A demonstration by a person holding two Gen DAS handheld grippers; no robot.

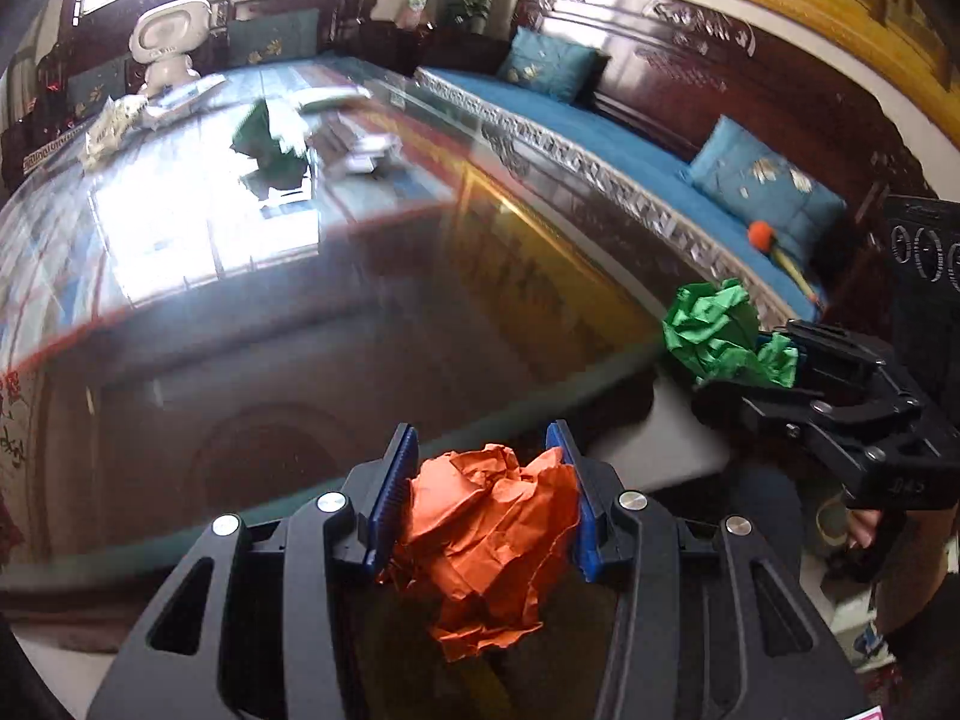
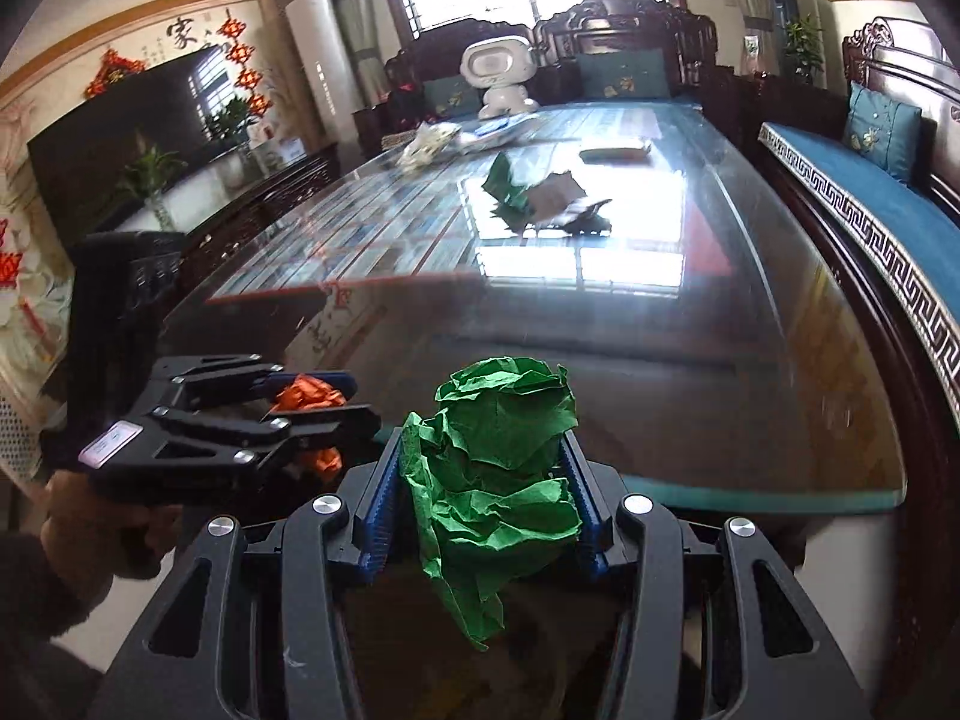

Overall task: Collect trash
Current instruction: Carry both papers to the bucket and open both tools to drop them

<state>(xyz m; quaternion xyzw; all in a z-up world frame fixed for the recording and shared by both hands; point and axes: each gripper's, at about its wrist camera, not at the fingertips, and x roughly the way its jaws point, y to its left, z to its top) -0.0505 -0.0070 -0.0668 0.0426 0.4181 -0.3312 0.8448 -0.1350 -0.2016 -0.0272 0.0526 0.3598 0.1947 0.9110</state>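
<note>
Between the left gripper (image 1: pixel 489 495) fingers sits pinched orange paper (image 1: pixel 489 546); the right gripper (image 2: pixel 480 501) pinches green paper (image 2: pixel 498 468).

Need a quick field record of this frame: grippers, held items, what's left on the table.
left gripper: shut on orange crumpled paper
right gripper: shut on green crumpled paper
position: both held at the near edge of the glass-topped table, side by side
remaining on table: dark green paper, white crumpled wrapper, far end
other: white robot toy at far end
</note>
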